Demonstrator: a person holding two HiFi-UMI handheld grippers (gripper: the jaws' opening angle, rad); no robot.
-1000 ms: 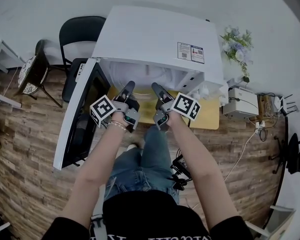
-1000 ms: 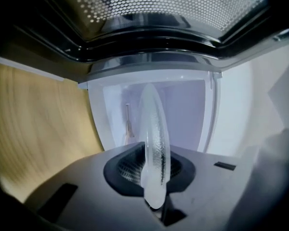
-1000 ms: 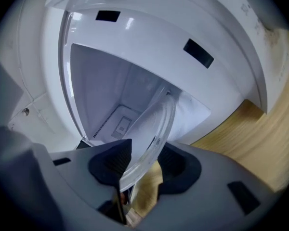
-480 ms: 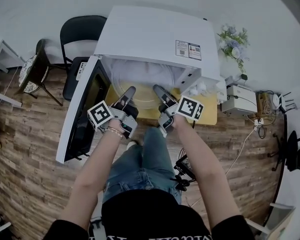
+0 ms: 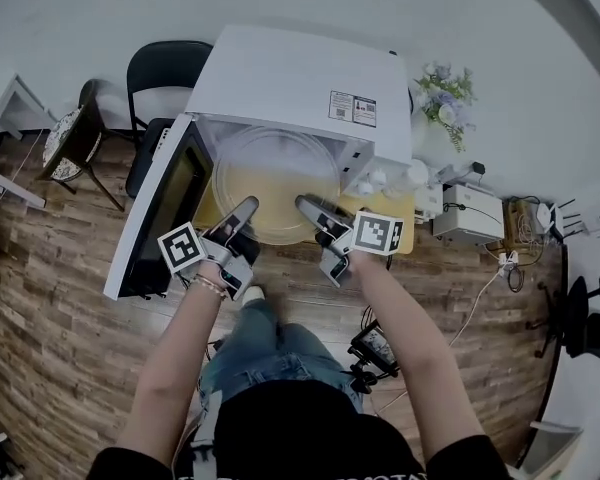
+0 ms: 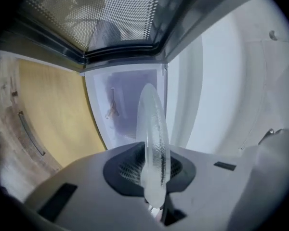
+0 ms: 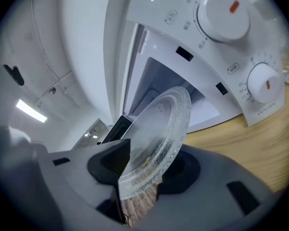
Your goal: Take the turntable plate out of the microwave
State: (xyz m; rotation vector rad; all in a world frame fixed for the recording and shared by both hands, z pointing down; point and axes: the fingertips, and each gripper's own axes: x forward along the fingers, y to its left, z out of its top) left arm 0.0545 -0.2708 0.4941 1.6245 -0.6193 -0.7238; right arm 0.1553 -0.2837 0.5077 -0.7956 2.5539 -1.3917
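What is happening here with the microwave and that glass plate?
A person holds a two-jaw gripper in each hand and is taking the glass turntable plate out of the white microwave, whose door stands open. The left gripper is clamped on the plate's near rim. The right gripper has the rim between its jaws too, and they are opening a little. The plate is in front of the cavity, above the yellow table.

The person wears a black short-sleeved T-shirt (image 5: 280, 433). Its sleeves end above the elbows, and a line of pale lettering just shows across the chest at the bottom edge of the head view. Below it are faded blue denim jeans (image 5: 270, 353), paler over the thighs. A thin pale bracelet (image 5: 211, 286) circles the left wrist.
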